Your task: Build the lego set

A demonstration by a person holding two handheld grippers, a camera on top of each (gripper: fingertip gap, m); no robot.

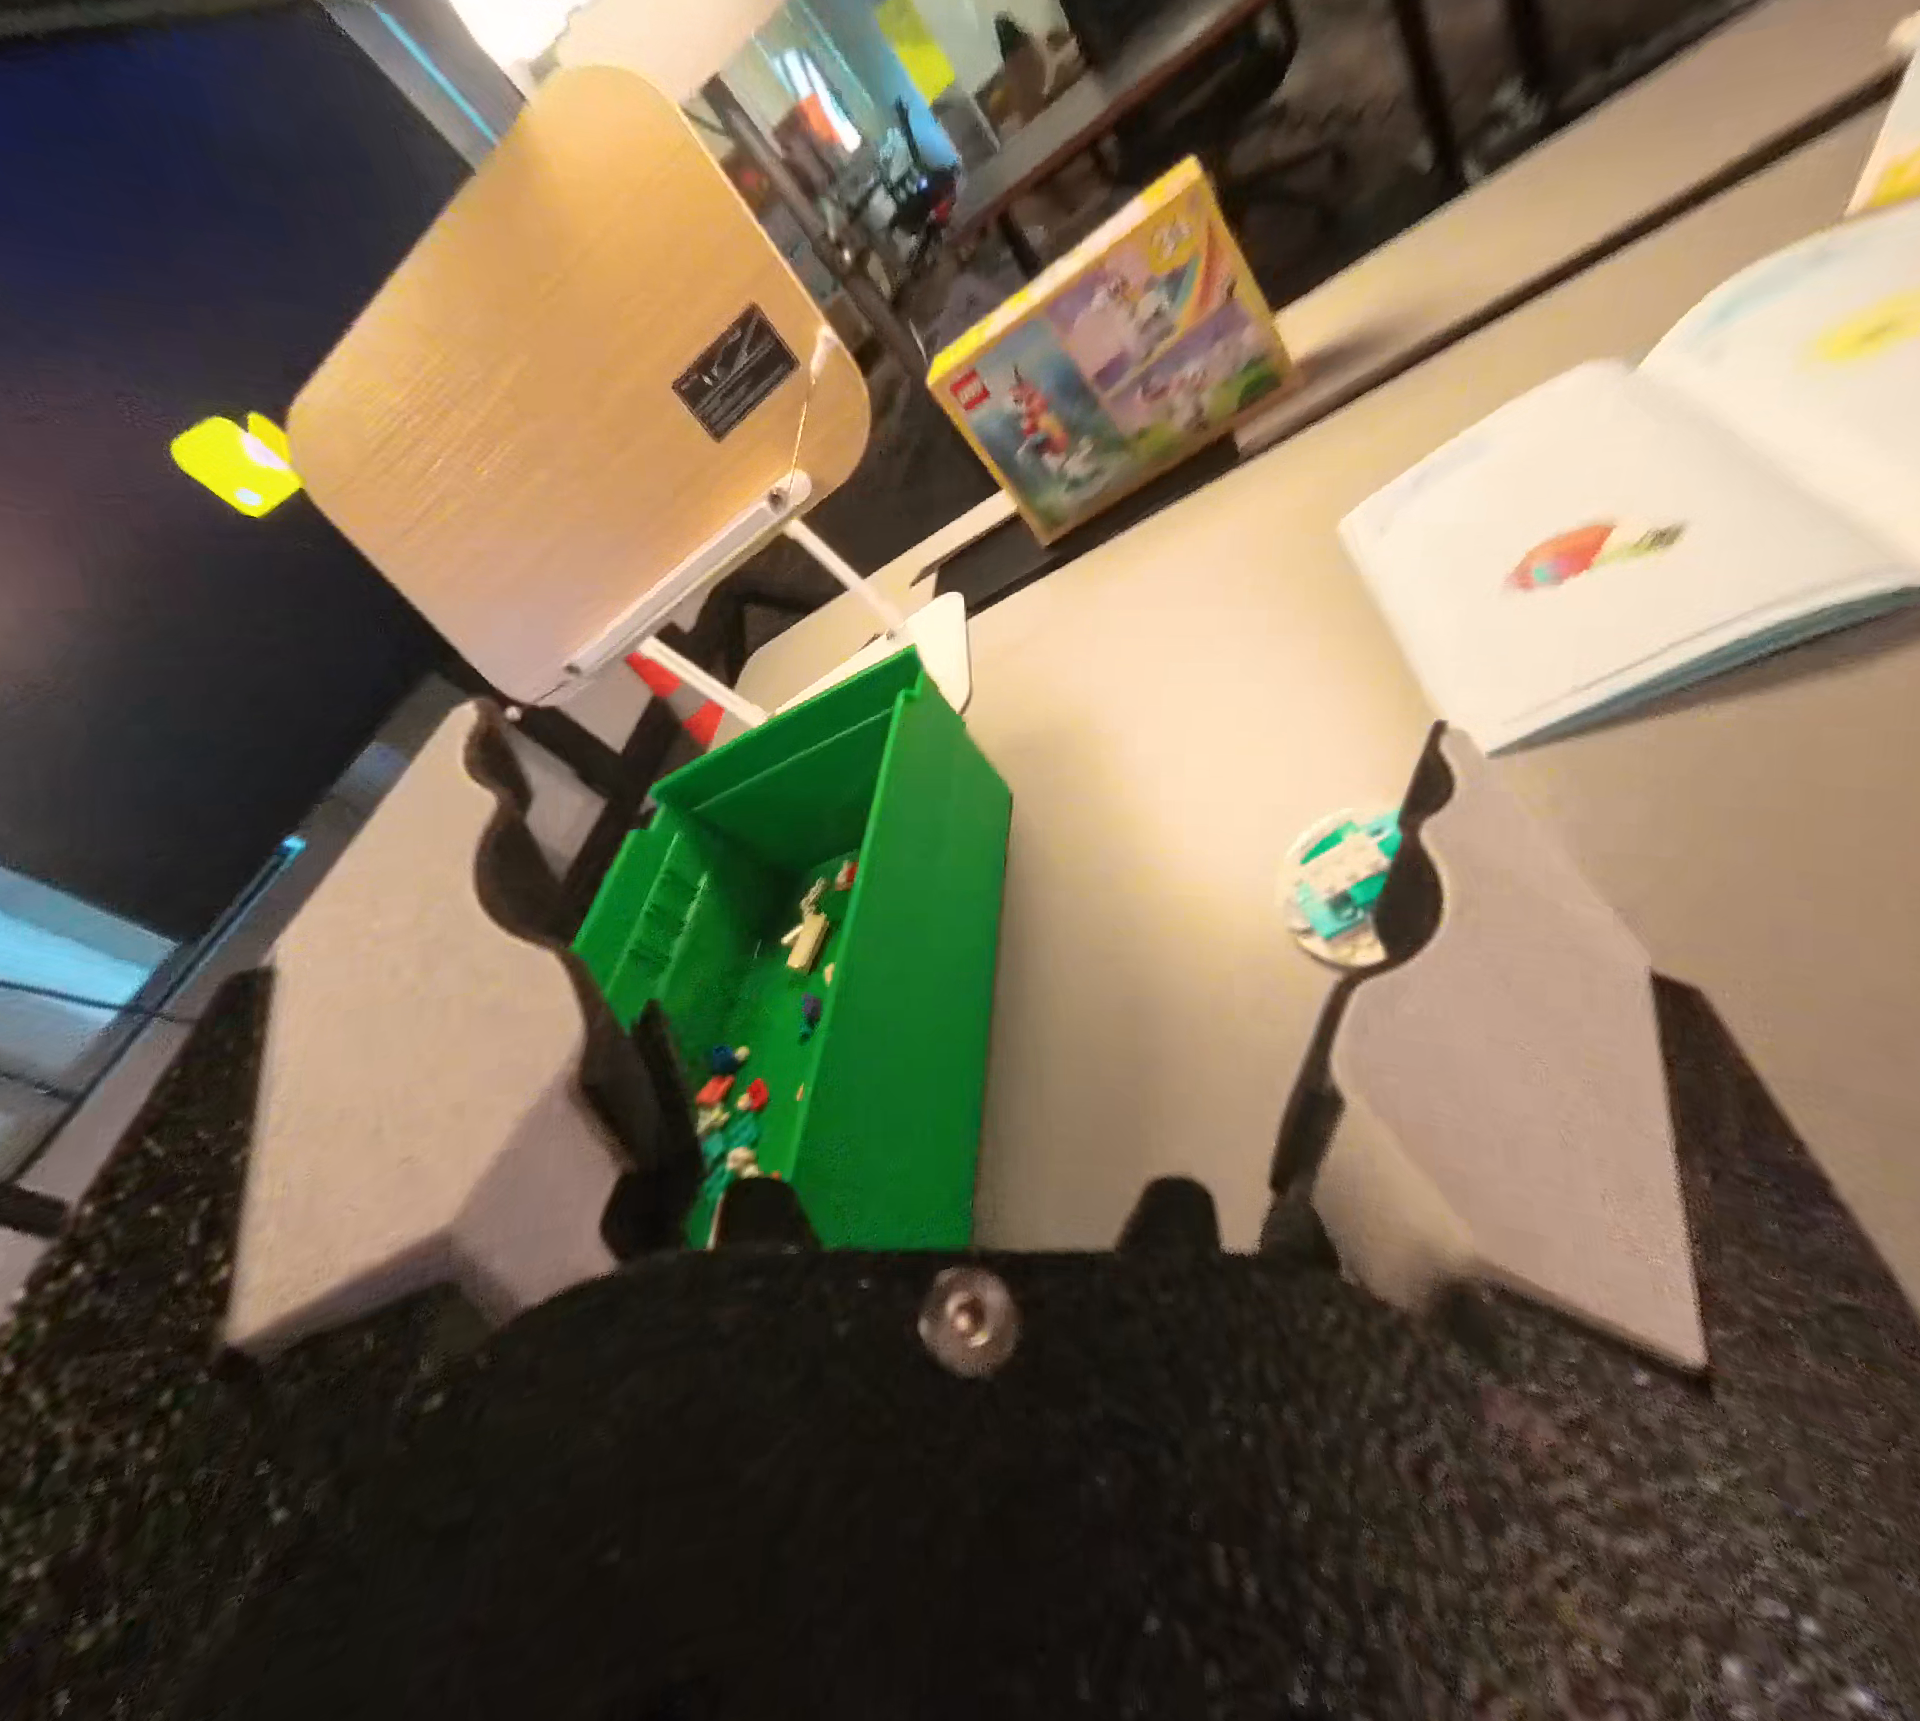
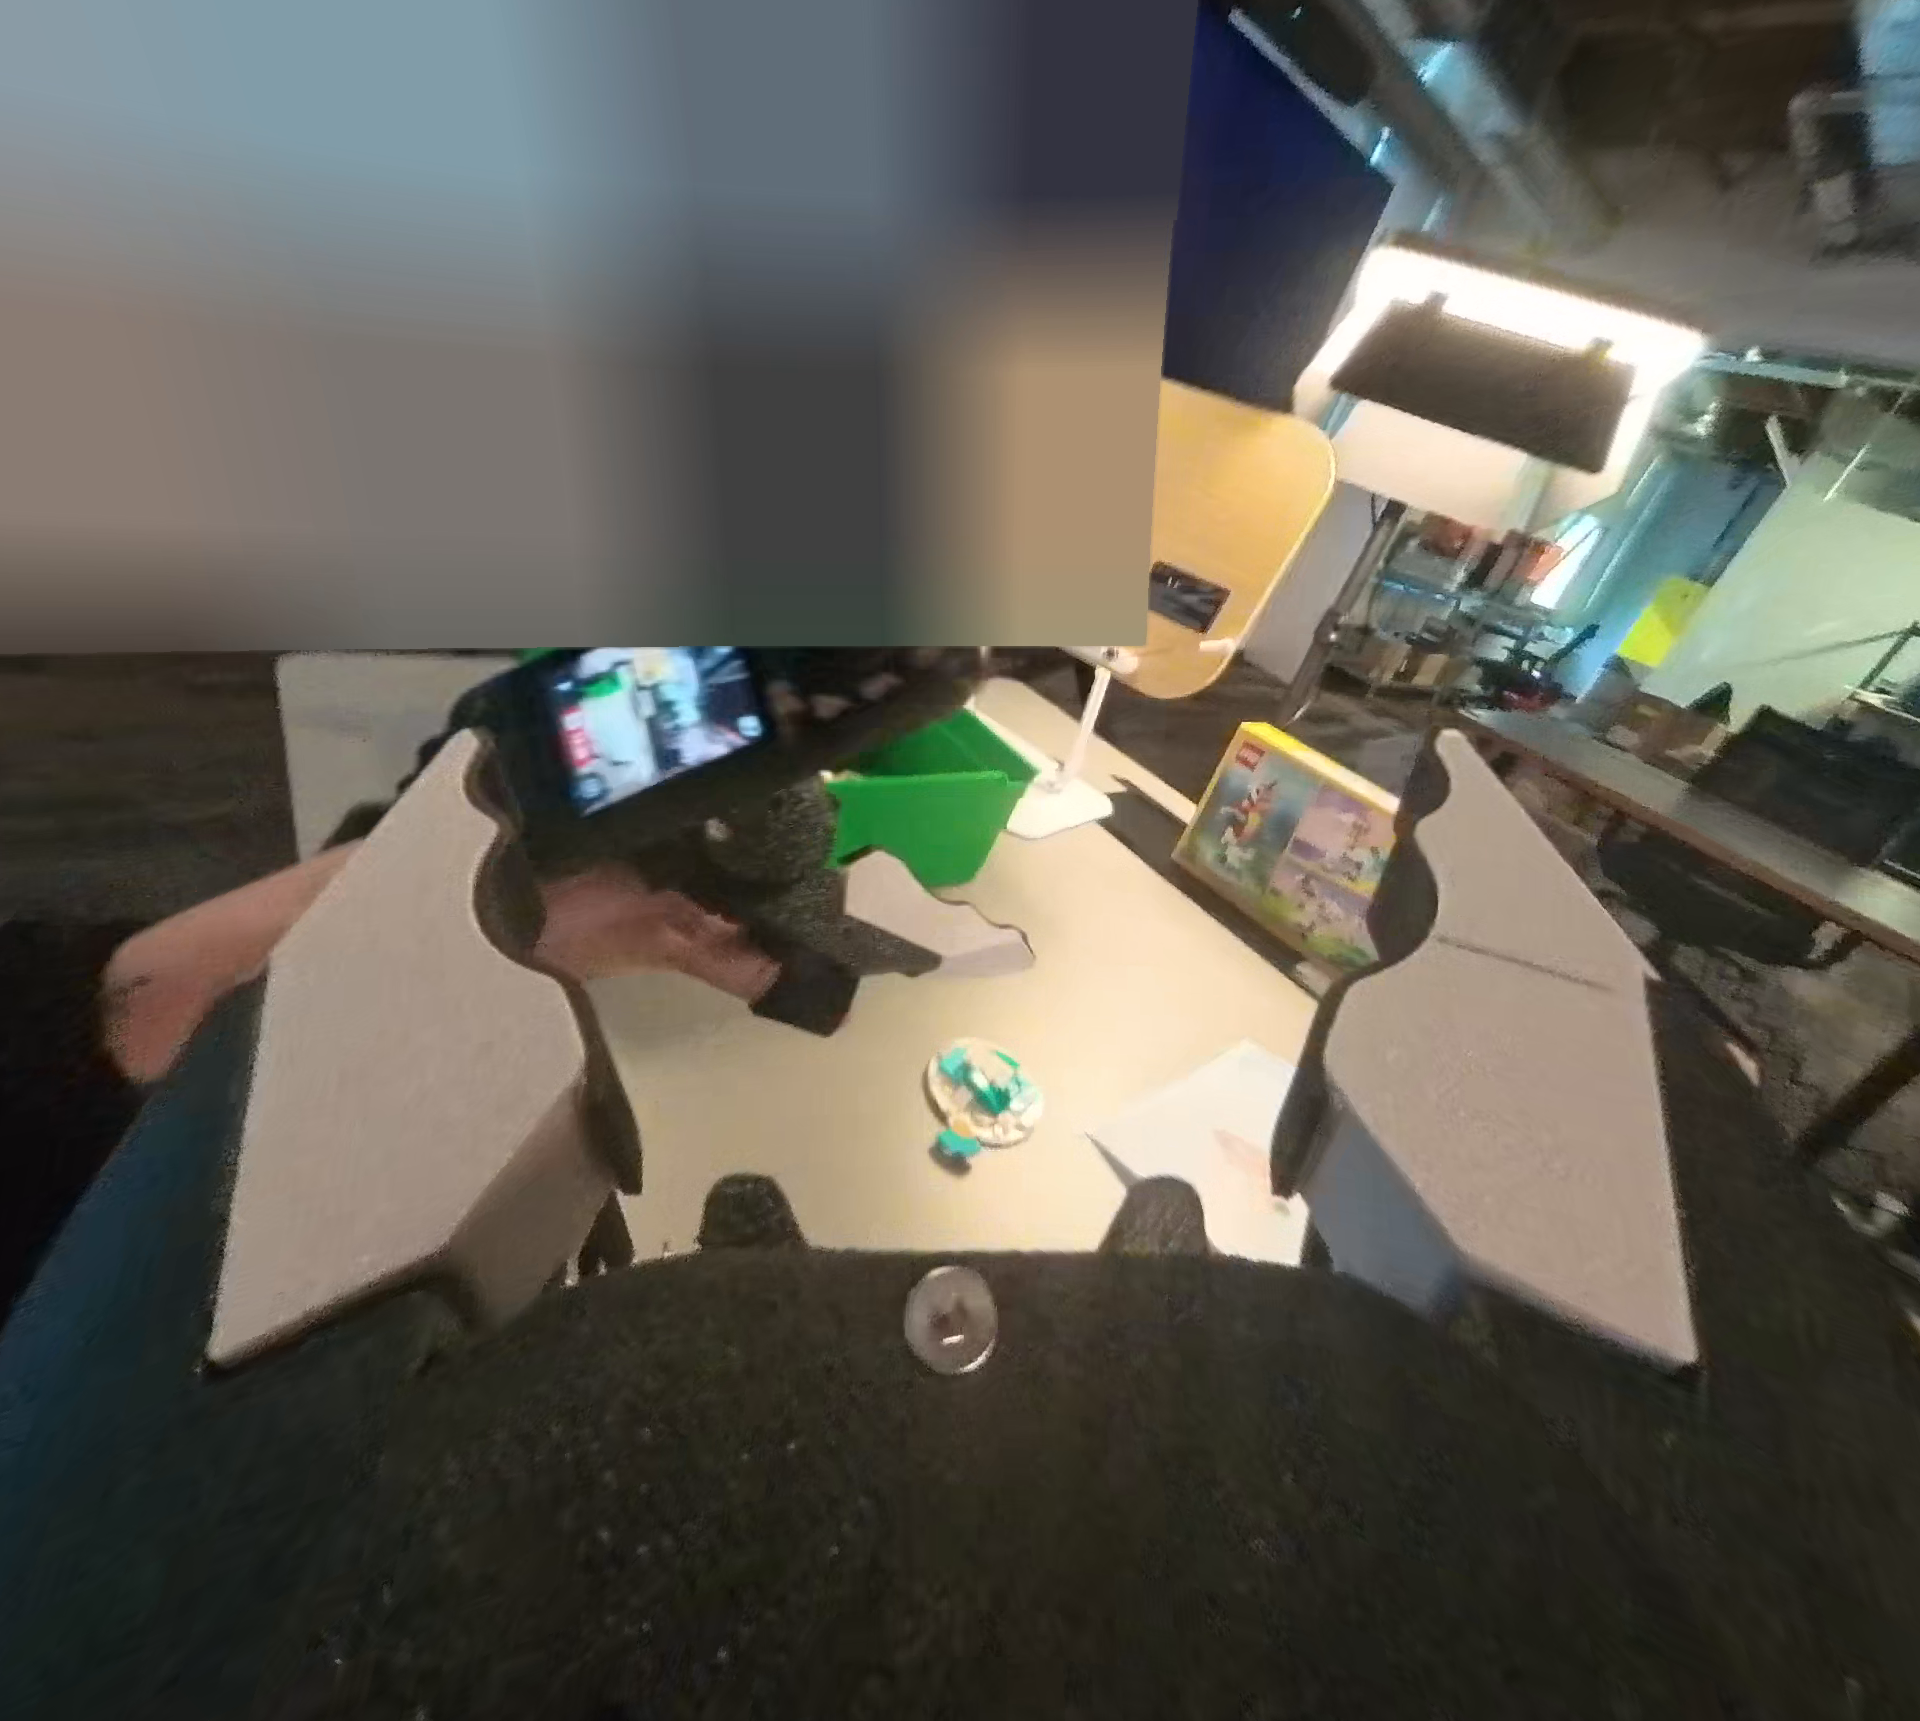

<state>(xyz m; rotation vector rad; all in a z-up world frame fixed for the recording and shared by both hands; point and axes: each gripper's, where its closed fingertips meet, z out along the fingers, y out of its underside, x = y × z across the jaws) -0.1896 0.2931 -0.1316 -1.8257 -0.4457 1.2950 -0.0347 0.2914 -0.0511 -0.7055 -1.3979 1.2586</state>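
Observation:
My left gripper (image 1: 961, 757) is open and empty, held over the green bin (image 1: 935, 996). Loose Lego pieces (image 1: 805, 939) lie on the bin's floor. A small round build of teal and white pieces (image 1: 1335, 882) sits on the table beside my right finger's inner edge. My right gripper (image 2: 956, 752) is open and empty, raised above the table. The round build (image 2: 982, 1084) lies between and below its fingers, with a loose teal piece (image 2: 954, 1146) touching its near edge. A hand holds the left gripper, and one of its fingers (image 2: 935, 923) shows in front of the bin (image 2: 925, 814).
An open instruction booklet (image 1: 1621, 549) lies at the right; its corner shows in the right wrist view (image 2: 1195, 1131). The Lego box (image 1: 1112, 362) (image 2: 1288, 850) stands at the table's far edge. A desk lamp with a wooden panel (image 1: 582, 383) stands behind the bin. My hands' fingertips stand some 15 cm from each other.

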